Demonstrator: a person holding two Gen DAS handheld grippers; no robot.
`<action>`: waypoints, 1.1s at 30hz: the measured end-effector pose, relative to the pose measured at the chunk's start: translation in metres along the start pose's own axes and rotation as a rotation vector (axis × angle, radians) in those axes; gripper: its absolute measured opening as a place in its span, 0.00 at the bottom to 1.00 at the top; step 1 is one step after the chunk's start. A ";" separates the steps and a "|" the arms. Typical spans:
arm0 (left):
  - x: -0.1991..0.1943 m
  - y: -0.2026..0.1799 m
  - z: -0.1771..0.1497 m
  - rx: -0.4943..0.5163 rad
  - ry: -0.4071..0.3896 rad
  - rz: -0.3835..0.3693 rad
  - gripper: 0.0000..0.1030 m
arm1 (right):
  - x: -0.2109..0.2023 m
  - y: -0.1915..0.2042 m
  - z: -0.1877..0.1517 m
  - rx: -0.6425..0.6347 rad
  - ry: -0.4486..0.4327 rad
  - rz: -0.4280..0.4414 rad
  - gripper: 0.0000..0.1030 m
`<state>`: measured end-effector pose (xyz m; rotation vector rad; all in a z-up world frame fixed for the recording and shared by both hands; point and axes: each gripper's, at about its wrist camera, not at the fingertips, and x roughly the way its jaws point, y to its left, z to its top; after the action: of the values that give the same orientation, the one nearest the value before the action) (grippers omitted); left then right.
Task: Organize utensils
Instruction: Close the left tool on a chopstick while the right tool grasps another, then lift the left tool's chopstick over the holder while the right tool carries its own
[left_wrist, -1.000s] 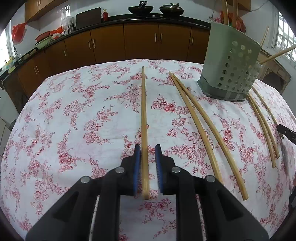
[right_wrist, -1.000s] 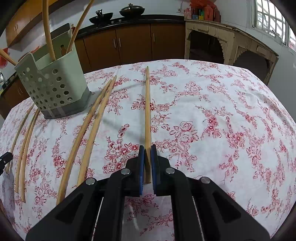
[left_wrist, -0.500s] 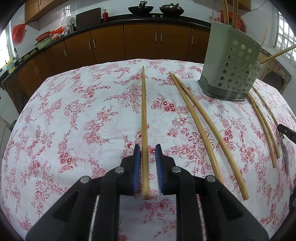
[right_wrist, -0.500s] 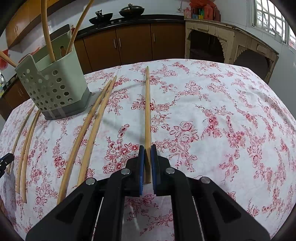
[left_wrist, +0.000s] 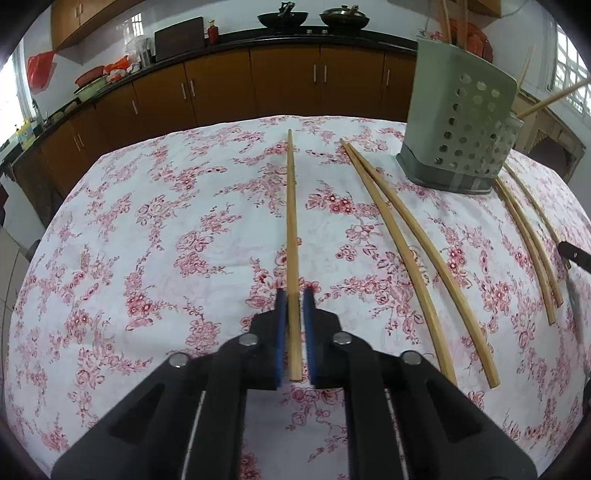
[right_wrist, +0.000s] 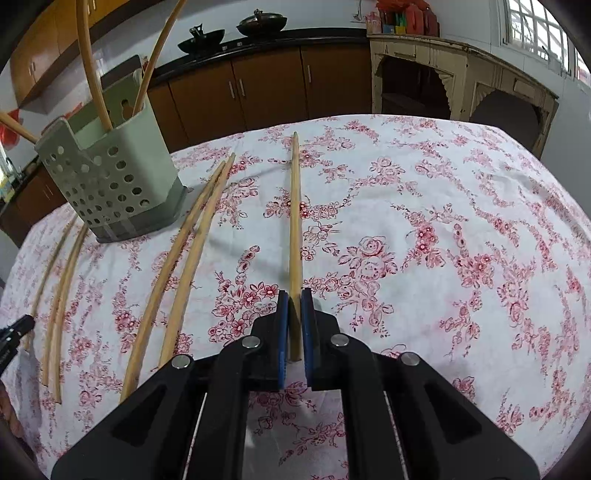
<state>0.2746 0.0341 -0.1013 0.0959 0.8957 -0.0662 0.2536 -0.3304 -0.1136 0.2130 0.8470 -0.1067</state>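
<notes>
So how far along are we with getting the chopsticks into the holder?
Done: a few chopsticks already stand in the green perforated holder. In hand: the left gripper has just closed its jaws on the left-end chopstick; the right gripper is shut on the right-end chopstick. Left: those two, plus the pair left of the holder and the pair right of it.

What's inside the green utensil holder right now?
Chopsticks stand inside the green utensil holder, their tops sticking out above the rim. Its perforated walls hide their lower ends and anything else inside.
</notes>
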 end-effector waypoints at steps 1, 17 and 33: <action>-0.001 -0.001 0.000 0.008 0.003 0.004 0.08 | -0.001 -0.001 -0.001 -0.002 -0.003 -0.006 0.07; -0.082 0.008 0.018 0.055 -0.164 -0.020 0.08 | -0.095 -0.002 0.026 -0.057 -0.310 -0.003 0.07; -0.165 0.013 0.061 0.000 -0.428 -0.064 0.08 | -0.159 0.004 0.050 -0.050 -0.507 0.051 0.07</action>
<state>0.2204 0.0433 0.0658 0.0500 0.4713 -0.1403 0.1863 -0.3370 0.0389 0.1500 0.3387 -0.0860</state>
